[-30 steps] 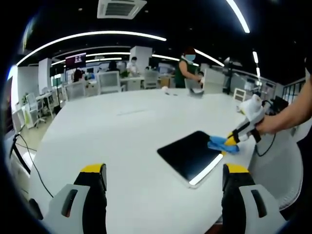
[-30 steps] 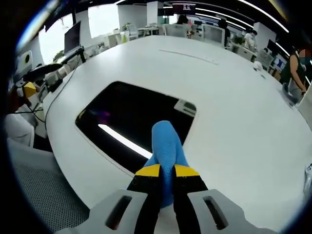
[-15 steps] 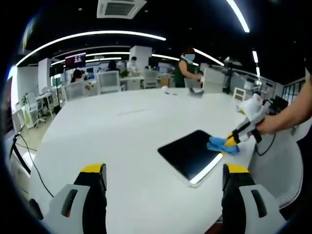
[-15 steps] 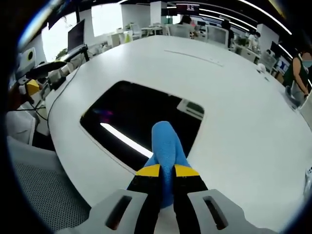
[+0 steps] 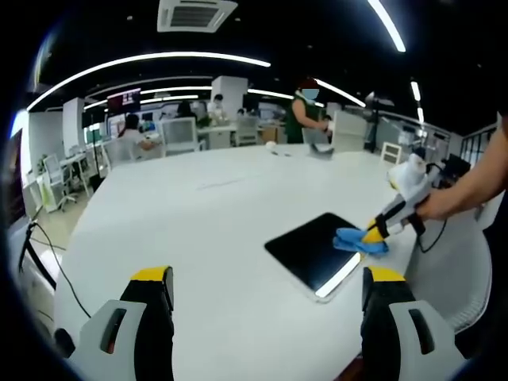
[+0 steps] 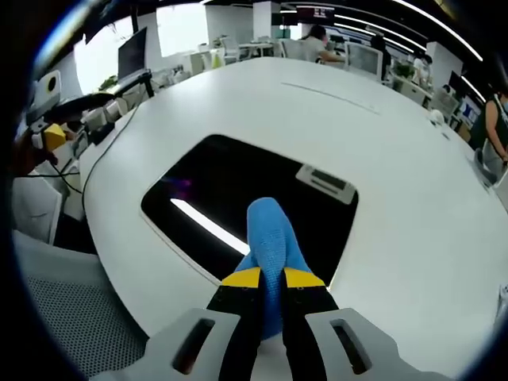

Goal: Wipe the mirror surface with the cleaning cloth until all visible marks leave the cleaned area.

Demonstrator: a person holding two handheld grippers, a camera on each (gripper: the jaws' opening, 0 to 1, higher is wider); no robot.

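The left gripper (image 5: 268, 287) has two fingers (image 5: 151, 305) with yellow tips. They stand wide apart with nothing between them, above a big white bench (image 5: 190, 222). A dark flat mirror (image 5: 316, 250) lies on the bench near its right edge. A strip of light shines in it. The right gripper (image 5: 371, 232) comes in from the right, held by a person's hand (image 5: 432, 208). It pinches a blue cloth (image 5: 357, 242), and the cloth rests on the mirror's right side. Far behind are chairs (image 5: 178, 133) and people.

I see ceiling strip lights (image 5: 151, 59) evenly brightening the white bench (image 5: 198, 230), glaring off the mirror (image 6: 238, 198); fisheye edges bend and soften.
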